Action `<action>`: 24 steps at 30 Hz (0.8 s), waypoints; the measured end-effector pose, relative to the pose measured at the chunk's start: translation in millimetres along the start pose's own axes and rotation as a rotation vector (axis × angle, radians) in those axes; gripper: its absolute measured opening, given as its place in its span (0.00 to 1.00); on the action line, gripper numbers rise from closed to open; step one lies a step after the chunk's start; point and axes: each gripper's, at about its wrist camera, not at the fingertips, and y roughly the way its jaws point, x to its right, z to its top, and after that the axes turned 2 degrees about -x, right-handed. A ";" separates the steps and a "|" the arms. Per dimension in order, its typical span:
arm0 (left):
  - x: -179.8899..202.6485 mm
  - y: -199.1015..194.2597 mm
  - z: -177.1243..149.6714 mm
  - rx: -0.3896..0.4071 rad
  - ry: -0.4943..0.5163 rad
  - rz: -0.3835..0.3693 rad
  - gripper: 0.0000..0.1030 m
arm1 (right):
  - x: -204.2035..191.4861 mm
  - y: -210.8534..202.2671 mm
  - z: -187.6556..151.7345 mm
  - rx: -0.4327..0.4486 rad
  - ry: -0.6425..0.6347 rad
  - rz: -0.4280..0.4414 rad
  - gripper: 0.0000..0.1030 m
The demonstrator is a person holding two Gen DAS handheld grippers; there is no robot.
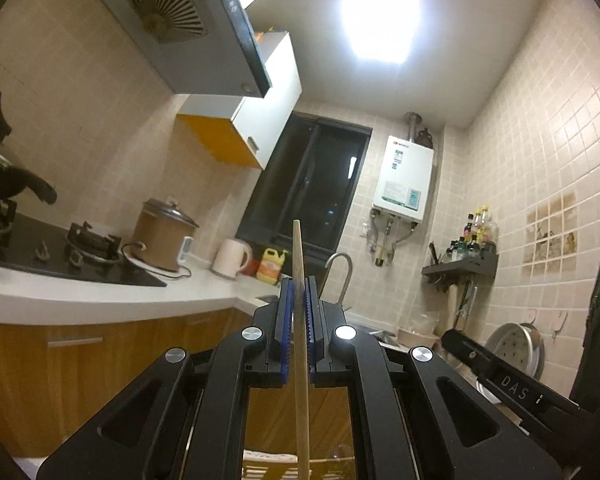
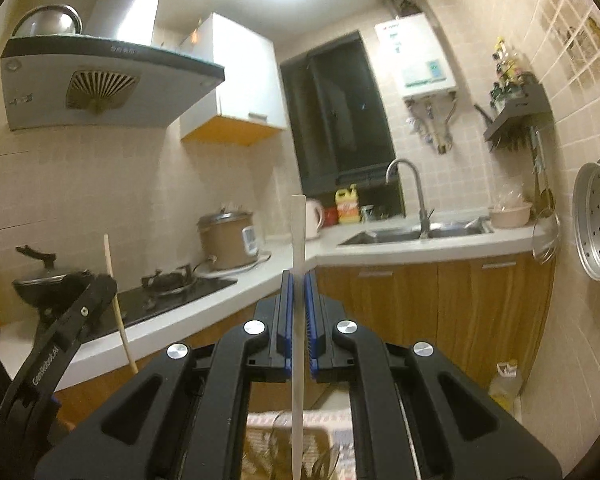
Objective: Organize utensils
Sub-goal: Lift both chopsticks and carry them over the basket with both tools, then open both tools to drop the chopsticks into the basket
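Left gripper clamped on upright wooden stick (pads touching), right gripper pinching white utensil handle

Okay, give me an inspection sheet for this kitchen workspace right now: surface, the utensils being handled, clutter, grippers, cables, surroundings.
Surface: white countertop with black gas hob and steel sink.
Job's things: wooden stick upright in the left gripper; white utensil handle upright in the right gripper; woven basket below, partly hidden.
Clutter: brown cooker, kettle, yellow bottle, black pan.
Grippers: both shut on their utensils.
Cables: black cord by the cooker.
Surroundings: range hood, water heater, dark window, spice shelf.
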 end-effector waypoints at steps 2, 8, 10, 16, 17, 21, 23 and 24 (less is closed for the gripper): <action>-2.1 7.0 -5.2 -0.015 0.009 0.004 0.04 | 1.2 6.4 -7.9 0.024 0.003 -0.003 0.04; -7.7 11.9 -22.9 -0.017 0.040 0.046 0.04 | -8.1 18.4 -36.4 0.036 -0.077 -0.029 0.04; -6.6 12.1 -27.3 -0.018 0.061 0.045 0.04 | -12.0 18.9 -44.1 0.036 -0.104 -0.026 0.04; -8.7 6.8 -27.5 -0.032 0.067 0.037 0.08 | -16.0 8.9 -58.1 0.012 -0.125 0.007 0.05; -10.0 5.6 -25.9 -0.035 0.065 0.038 0.19 | -15.2 5.6 -58.7 0.008 -0.115 0.012 0.05; -17.9 -4.8 -19.1 -0.041 0.043 0.035 0.35 | -10.7 -10.2 -57.0 0.009 -0.094 0.004 0.14; -19.9 -9.7 -15.1 -0.051 0.041 0.032 0.35 | -11.6 -17.4 -55.8 -0.001 -0.097 0.007 0.14; -20.9 -12.0 -13.3 -0.052 0.038 0.033 0.35 | -12.6 -19.6 -56.0 -0.006 -0.098 0.009 0.14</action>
